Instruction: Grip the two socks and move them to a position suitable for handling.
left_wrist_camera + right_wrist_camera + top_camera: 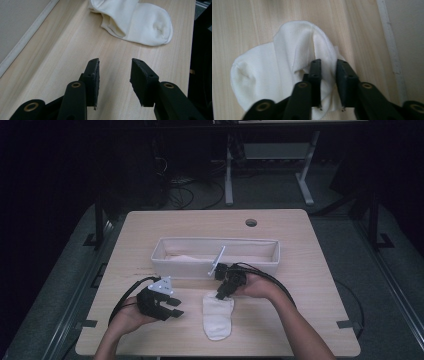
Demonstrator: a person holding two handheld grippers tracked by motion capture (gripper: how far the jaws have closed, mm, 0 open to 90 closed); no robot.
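Note:
A white sock (218,317) lies flat on the wooden table near the front edge, its cuff toward the fabric bin. My right gripper (220,295) points down at the cuff end. In the right gripper view a fold of the sock (274,70) runs up between the two jaws of the right gripper (328,80), which stand a narrow gap apart, one jaw tucked at the cuff opening. My left gripper (175,307) rests to the left of the sock, jaws apart and empty. In the left gripper view the sock (140,22) lies ahead of the left gripper (114,80).
A long white fabric bin (165,262) stands across the middle of the table, with a white divider (216,261) leaning in it and something pale inside at the left. A round cable hole (251,222) sits near the far edge. Bare wood surrounds the sock.

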